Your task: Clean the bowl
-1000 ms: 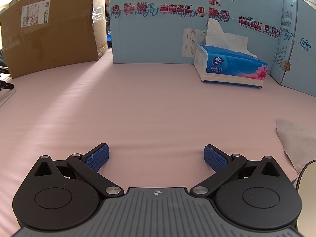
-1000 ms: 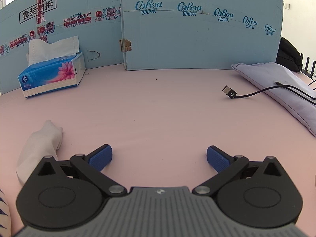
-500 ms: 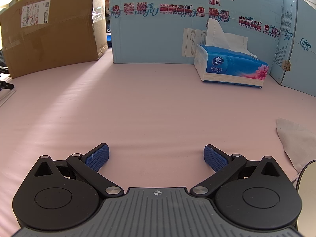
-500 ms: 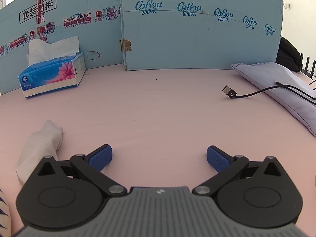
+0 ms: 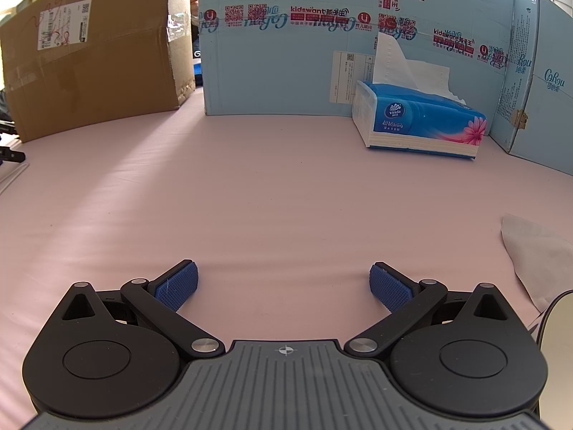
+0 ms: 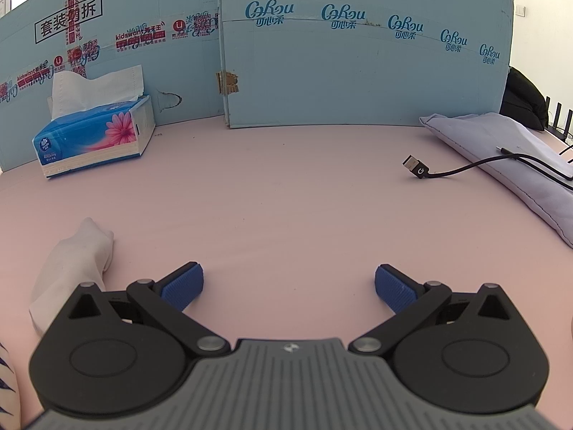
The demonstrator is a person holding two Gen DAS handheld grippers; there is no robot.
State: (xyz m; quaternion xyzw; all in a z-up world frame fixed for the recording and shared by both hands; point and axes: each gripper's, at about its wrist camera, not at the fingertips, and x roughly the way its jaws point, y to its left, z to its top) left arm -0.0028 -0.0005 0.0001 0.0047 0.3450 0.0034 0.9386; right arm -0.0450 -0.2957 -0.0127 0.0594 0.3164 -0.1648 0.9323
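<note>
The bowl shows only as a slice: a pale rim [image 5: 558,322] at the lower right edge of the left wrist view and a blue-patterned sliver [image 6: 7,376] at the lower left edge of the right wrist view. A crumpled white tissue [image 6: 75,265] lies on the pink table, left of my right gripper; it also shows in the left wrist view [image 5: 537,254]. A blue tissue pack [image 5: 419,122] stands at the back and shows in the right wrist view too [image 6: 93,136]. My left gripper [image 5: 283,286] is open and empty. My right gripper [image 6: 289,286] is open and empty.
Light blue cardboard panels [image 6: 358,61] wall off the back. A brown cardboard box [image 5: 93,57] stands at the back left. A black USB cable [image 6: 465,166] lies across a grey cushion [image 6: 512,157] at the right.
</note>
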